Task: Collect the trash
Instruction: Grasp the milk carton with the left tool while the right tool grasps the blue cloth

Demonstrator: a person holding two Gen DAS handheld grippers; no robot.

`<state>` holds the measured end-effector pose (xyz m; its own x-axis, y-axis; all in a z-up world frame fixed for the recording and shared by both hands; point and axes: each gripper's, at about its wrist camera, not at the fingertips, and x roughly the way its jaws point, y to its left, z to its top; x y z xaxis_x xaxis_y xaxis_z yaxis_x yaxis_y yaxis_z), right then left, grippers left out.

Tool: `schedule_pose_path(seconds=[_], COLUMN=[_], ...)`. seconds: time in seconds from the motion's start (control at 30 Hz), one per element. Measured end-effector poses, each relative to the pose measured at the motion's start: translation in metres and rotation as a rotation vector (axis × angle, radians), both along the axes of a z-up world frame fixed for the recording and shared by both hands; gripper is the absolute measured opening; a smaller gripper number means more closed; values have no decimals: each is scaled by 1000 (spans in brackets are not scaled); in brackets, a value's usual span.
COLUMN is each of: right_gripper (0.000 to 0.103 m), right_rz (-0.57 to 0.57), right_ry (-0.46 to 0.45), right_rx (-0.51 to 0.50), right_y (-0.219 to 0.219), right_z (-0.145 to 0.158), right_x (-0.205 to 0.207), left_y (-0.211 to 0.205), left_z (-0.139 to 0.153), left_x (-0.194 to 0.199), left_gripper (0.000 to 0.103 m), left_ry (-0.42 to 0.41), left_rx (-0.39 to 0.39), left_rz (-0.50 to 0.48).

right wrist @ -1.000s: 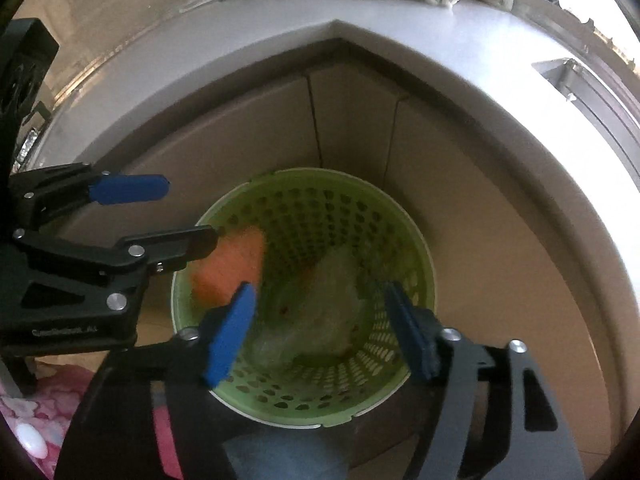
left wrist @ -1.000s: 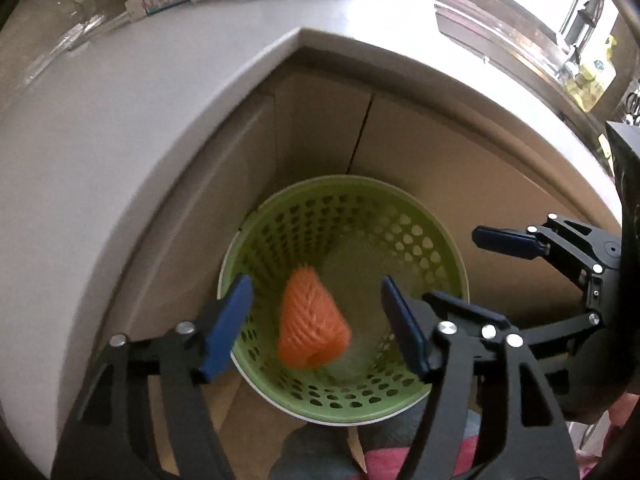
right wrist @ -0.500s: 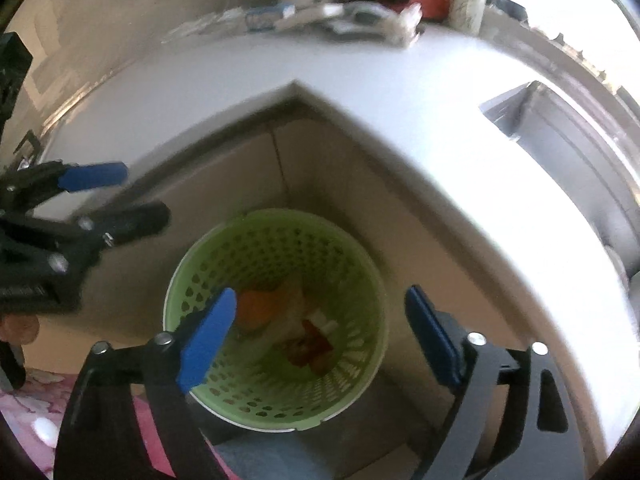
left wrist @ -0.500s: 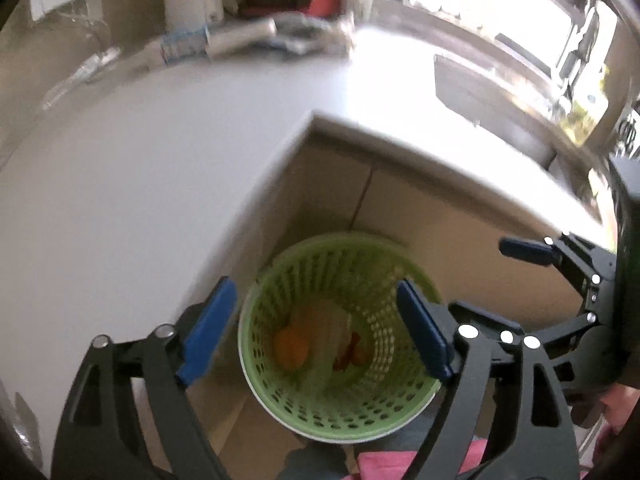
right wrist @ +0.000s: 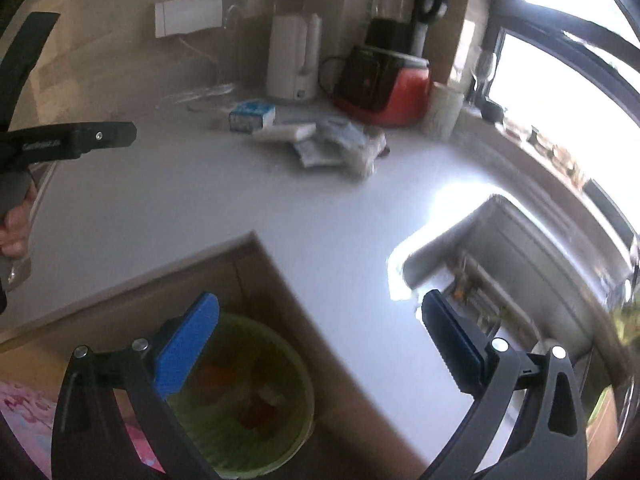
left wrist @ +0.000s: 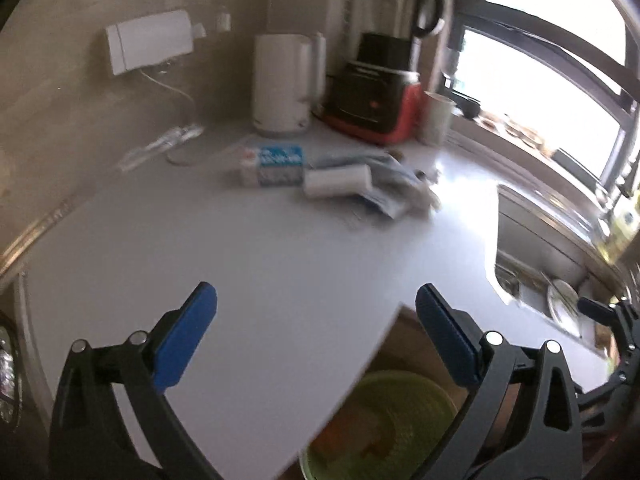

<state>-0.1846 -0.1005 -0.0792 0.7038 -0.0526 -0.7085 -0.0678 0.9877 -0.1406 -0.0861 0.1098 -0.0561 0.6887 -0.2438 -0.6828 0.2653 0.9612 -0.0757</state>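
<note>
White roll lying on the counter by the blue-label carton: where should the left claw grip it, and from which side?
Grip the white roll mid-body, across its short width, coming from above. It lies on its side on the counter, its long axis running left-right, so the left claw, open and empty, likely spans it.

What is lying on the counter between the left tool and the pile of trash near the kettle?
Nothing: in the left wrist view only bare counter separates the open left tool from the trash pile.
</note>
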Motion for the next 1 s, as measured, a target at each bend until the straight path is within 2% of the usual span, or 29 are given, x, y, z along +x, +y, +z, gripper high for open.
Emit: schedule_pose_path(seconds=[0.27,0.43,0.63,0.77,1.0], right_gripper=[101,101,101,101,101], right_rz=[85,134,181,223,348], right_ry=[-28,-29,-21,-15,37], right_rx=[34,81,109,124,193], right_y=[-20,-33,-43,-45,-48], right_z=[11,11,6,2,-11], right_x=[74,133,195,237,317], left_y=[0,-7,-12,-18,-25], left_z=[11,2,-10,-20,-56], left_x=[58,107,179,226,302], left_gripper=[95,95,95,95,95], left_ry=[-28,10,86,143,335], left_rx=[18,24,-3,-51,-114], left_rz=[117,193,326,426,669])
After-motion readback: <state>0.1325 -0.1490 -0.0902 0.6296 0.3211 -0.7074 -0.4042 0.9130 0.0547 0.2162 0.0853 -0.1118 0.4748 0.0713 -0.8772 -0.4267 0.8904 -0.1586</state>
